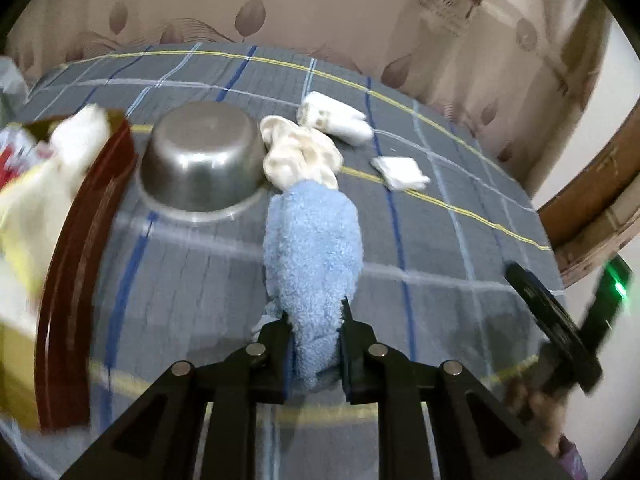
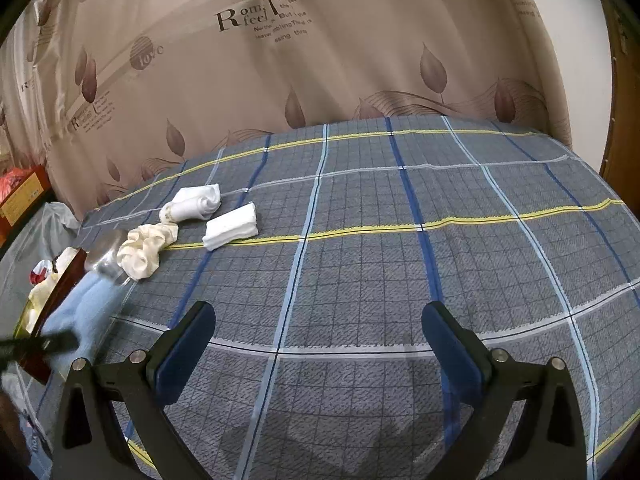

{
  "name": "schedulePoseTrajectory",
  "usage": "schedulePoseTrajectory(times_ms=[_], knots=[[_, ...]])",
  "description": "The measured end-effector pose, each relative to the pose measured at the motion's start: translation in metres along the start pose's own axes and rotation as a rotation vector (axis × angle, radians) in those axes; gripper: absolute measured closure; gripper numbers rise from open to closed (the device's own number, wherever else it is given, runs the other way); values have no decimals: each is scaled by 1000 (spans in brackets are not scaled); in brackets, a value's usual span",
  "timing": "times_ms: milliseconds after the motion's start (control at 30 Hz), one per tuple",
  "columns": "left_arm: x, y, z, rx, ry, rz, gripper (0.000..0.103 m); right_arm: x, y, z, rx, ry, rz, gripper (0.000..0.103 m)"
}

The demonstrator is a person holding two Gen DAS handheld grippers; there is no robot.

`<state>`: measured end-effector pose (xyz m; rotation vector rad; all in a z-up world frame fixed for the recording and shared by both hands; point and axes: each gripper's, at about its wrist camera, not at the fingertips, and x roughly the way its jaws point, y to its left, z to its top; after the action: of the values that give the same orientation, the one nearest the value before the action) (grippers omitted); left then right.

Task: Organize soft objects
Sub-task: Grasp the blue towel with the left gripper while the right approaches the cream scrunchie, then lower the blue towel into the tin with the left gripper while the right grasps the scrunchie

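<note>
My left gripper (image 1: 316, 312) is shut on the near end of a fluffy light-blue cloth (image 1: 312, 256), which stretches away from it over the plaid bedsheet (image 2: 400, 260). Past the far end of the blue cloth lies a crumpled cream cloth (image 1: 300, 156). Beyond that are a rolled white sock pair (image 1: 334, 118) and a folded white cloth (image 1: 400, 172). The right wrist view shows the same cream cloth (image 2: 146, 250), sock roll (image 2: 196, 202) and folded cloth (image 2: 232, 226) at far left. My right gripper (image 2: 319, 308) hangs open over bare sheet with nothing between its fingers.
An upturned steel bowl (image 1: 200, 160) sits left of the cream cloth. A dark brown tray (image 1: 80, 260) at the left edge holds white and yellow cloths (image 1: 60, 152). A leaf-print curtain (image 2: 320, 60) backs the bed. A wooden door frame (image 1: 592, 200) stands at right.
</note>
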<state>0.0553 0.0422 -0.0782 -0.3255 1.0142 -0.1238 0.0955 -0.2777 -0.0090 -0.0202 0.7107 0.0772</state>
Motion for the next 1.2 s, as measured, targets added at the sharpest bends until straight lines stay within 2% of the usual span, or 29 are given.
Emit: schedulePoseTrajectory(times_ms=[167,433,567,700,767,867,1033,1100,1200], knots=[[-31,-3,-38,-8,-28,-9,86,1,0,0,0,6,-5,0],[-79,-1,-55,-19,-69,-41,85,4,6,1,-30,19,-25,0],[-107,11,-55,-47,-114,-43,85,9,34,5,-46,84,104,0],[-130,28,-55,-87,-158,-29,84,19,84,20,-44,110,206,0],[-141,41,-54,-112,-177,-20,84,37,115,32,-53,151,250,0],[-152,61,-54,-152,-194,-12,84,61,140,46,-15,196,317,0],[-168,86,-55,-181,-231,21,84,101,165,59,-10,263,297,1],[-171,93,-55,-183,-236,36,83,116,170,61,11,298,312,1],[-174,105,-53,-191,-248,47,83,130,176,59,-6,323,290,1]])
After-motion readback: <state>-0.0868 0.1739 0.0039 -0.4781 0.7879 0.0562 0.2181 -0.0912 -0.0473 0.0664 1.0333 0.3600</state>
